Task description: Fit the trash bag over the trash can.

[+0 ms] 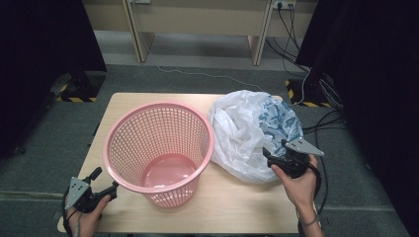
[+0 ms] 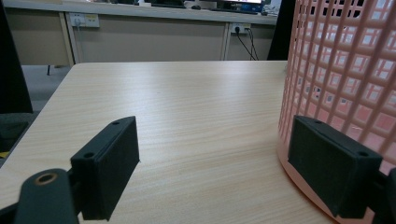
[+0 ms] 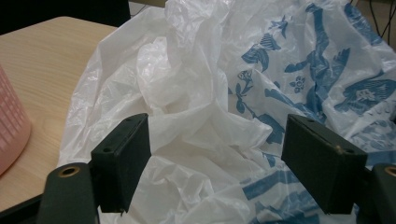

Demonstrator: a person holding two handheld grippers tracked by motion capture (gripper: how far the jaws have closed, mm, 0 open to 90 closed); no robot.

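A pink plastic mesh basket (image 1: 159, 105) stands upright and empty on the left half of the wooden table (image 1: 237, 202). Right of it, touching its side, lies a crumpled white plastic bag (image 1: 247, 133) with blue print. My left gripper (image 1: 106, 180) rests low at the table's front left corner, open, with one jaw close to the basket's wall (image 2: 345, 70) and bare tabletop (image 2: 196, 102) between the jaws. My right gripper (image 1: 275, 150) is at the bag's front right edge, open wide. In the right gripper view the rumpled bag (image 3: 196, 93) sits just beyond the jaws, and neither pad presses on it.
The table's edges are near both hands. Beyond it stand wooden desks (image 1: 197, 19), with cables (image 1: 296, 44) on the grey carpet. Dark curtains flank both sides, over stand bases with yellow-black tape (image 1: 74, 98). The basket's foot (image 3: 11, 126) is at the left in the right gripper view.
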